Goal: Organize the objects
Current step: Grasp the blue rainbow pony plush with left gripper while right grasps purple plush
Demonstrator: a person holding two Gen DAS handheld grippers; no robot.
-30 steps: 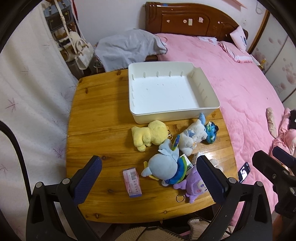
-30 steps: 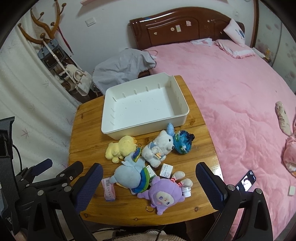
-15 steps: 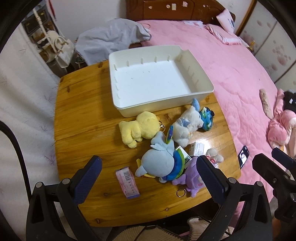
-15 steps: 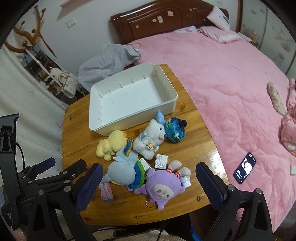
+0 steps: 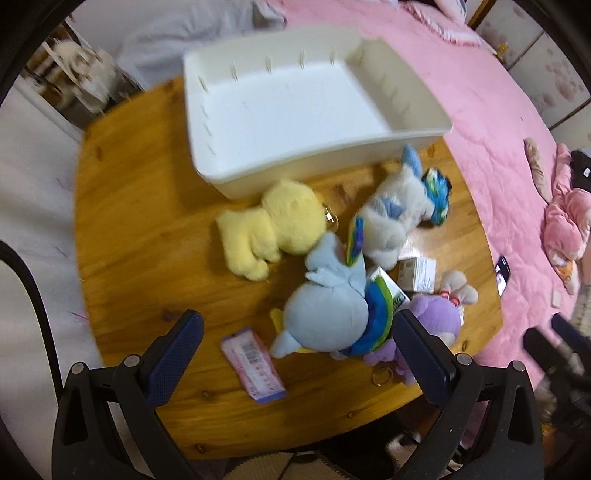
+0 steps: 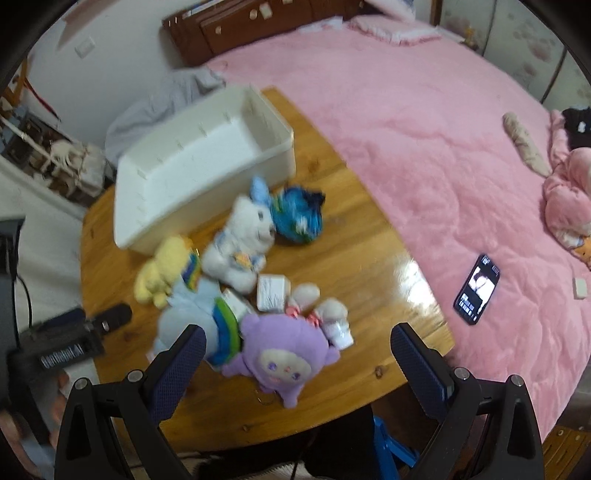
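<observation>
An empty white bin (image 5: 288,107) (image 6: 199,158) stands at the far side of a round wooden table (image 5: 140,221) (image 6: 351,236). In front of it lie a yellow plush (image 5: 273,225) (image 6: 162,269), a white plush (image 5: 395,218) (image 6: 240,240), a grey-blue plush (image 5: 328,314) (image 6: 192,317), a purple plush (image 5: 436,321) (image 6: 280,354), a blue pouch (image 5: 439,195) (image 6: 297,214), small boxes (image 5: 417,275) (image 6: 271,291) and a pink packet (image 5: 253,363). My left gripper (image 5: 297,363) hovers open over the packet and the grey-blue plush. My right gripper (image 6: 295,369) hovers open over the purple plush.
A pink bed (image 6: 424,129) borders the table on the right, with a phone (image 6: 476,290) and pink soft toys (image 6: 569,206) on it. Grey cloth (image 5: 192,33) lies behind the bin. A white curtain (image 5: 33,192) hangs to the left.
Both grippers have come lower and closer to the table, so the toys look larger. The jaws stayed open and nothing on the table moved.
</observation>
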